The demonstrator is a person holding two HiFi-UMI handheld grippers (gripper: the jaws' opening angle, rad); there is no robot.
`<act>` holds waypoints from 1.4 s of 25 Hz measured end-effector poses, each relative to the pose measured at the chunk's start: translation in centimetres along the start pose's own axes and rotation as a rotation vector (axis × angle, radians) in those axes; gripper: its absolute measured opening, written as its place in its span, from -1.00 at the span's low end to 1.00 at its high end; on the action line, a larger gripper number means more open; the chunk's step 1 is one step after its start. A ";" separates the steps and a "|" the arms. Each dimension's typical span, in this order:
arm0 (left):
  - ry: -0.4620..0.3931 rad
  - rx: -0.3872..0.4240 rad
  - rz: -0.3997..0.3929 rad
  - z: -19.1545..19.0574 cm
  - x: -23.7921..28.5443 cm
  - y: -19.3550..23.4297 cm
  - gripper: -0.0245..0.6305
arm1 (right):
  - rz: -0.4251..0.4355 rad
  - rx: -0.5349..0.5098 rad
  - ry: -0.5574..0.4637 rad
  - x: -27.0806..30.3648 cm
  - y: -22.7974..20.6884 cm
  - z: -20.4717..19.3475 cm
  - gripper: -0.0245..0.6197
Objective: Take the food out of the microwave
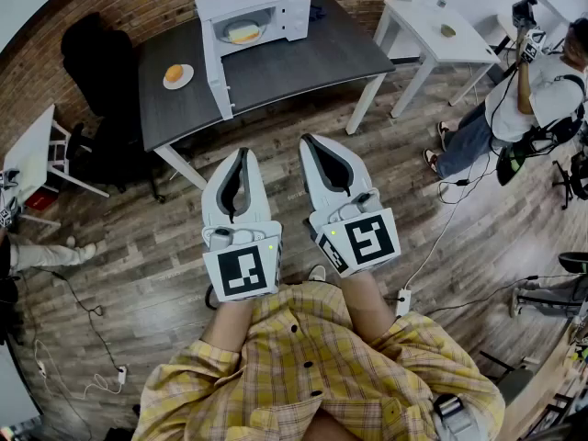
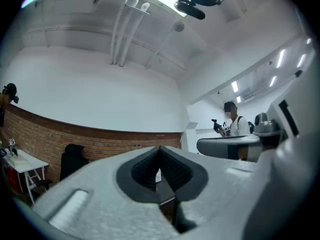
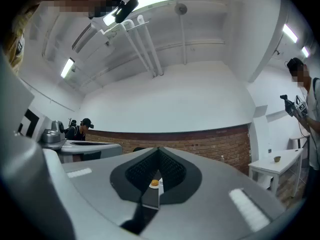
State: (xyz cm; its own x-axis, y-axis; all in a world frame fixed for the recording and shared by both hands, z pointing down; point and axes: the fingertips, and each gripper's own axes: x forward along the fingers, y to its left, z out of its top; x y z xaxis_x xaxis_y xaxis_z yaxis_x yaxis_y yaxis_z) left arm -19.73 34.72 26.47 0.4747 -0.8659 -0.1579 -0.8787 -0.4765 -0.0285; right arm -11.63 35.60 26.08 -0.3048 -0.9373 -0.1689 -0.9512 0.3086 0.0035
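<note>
Head view: a white box-shaped microwave [image 1: 294, 7] stands at the far end of a dark grey rectangular table [image 1: 303, 62], with its door [image 1: 216, 76] swung wide open to its left. Inside it lies the pale yellow food on a white plate [image 1: 244, 33]. Left of the microwave, past the door, a round orange bun on a small white plate [image 1: 177, 75] sits on the tabletop. Well short of the microwave, over the wooden floor, a person in a yellow plaid shirt [image 1: 312, 366] holds both tools side by side. The left gripper [image 1: 243, 154] and right gripper [image 1: 308, 140] both point toward the microwave, each with its tips pressed together.

Left gripper view: the jaws are clenched, meeting at the tip, with nothing between the ribbed black pads [image 2: 145, 170]. Beyond them run a red brick wall [image 2: 100, 144] and a white wall above it.

Right gripper view: the jaws are likewise clenched tip to tip and empty. Through the opening between the pads, the orange bun shows far off. The microwave itself cannot be made out here.
</note>
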 end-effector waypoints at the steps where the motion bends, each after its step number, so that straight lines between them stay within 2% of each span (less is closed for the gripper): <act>1: 0.011 0.016 -0.001 -0.2 -0.2 -0.3 -0.92 | 0.002 -0.001 -0.001 -0.4 -0.2 0.1 -0.92; 3: 0.023 0.033 0.002 -0.5 -0.4 -1.1 -0.92 | 0.008 0.001 -0.001 -1.1 -0.6 0.1 -0.92; 8: 0.005 0.015 0.016 -0.5 0.0 -4.3 -0.92 | 0.039 0.055 -0.017 -2.9 -2.6 0.2 -0.92; 11: -0.004 0.015 0.023 -0.4 0.3 -6.3 -0.92 | 0.047 0.046 -0.013 -4.1 -4.1 0.3 -0.91; 22: 0.050 0.030 0.043 -3.1 1.0 -10.1 -0.92 | 0.058 0.069 0.010 -6.0 -7.5 -1.8 -0.91; 29: 0.086 0.024 0.037 -5.7 3.6 -10.0 -0.92 | 0.059 0.075 0.039 -3.9 -9.1 -4.0 -0.91; 35: 0.053 -0.015 0.040 -6.6 8.2 -8.7 -0.92 | 0.085 0.082 0.037 -0.3 -10.8 -4.4 -0.91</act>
State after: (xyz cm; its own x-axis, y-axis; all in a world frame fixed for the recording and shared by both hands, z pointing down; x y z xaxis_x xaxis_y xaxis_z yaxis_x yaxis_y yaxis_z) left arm -7.86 30.80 31.98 0.4417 -0.8908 -0.1065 -0.8963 -0.4434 -0.0081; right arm -1.50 31.84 30.47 -0.3873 -0.9120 -0.1349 -0.9151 0.3981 -0.0647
